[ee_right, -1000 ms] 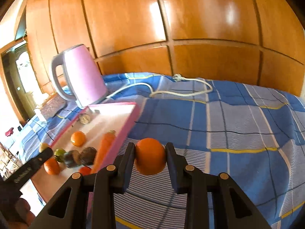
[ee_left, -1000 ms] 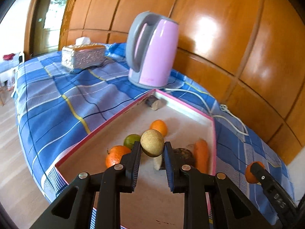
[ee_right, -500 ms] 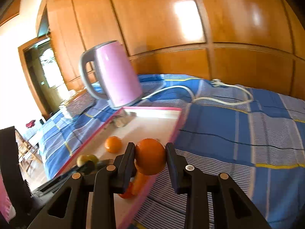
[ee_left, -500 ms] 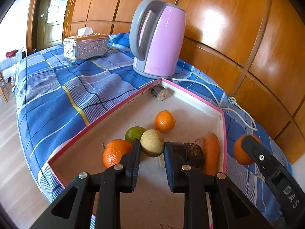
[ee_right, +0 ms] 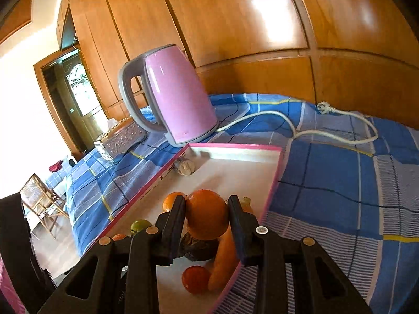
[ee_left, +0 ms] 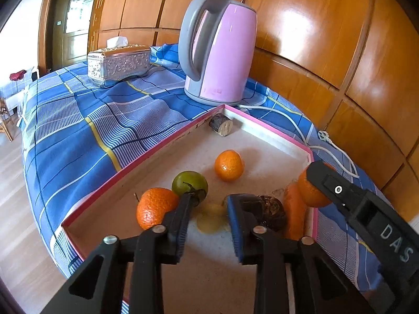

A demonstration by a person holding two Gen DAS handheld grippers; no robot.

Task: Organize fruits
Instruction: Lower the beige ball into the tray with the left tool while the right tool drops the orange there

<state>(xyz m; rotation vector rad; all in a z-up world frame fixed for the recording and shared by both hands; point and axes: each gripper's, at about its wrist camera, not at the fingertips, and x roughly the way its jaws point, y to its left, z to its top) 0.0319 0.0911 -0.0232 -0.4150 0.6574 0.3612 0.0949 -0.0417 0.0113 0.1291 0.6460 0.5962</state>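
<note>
Left gripper released, right gripper clamped on an orange above the tray.

The left jaws had just been opening; the pale yellow fruit was seen blurred between them, untouched by the pads, just above the tray floor. A clean finish would have called for the orange to be lowered clear of the carrot and dark fruit before release. The dropped fruit's resting spot could not be made out; a green fruit was partly hidden.
</note>
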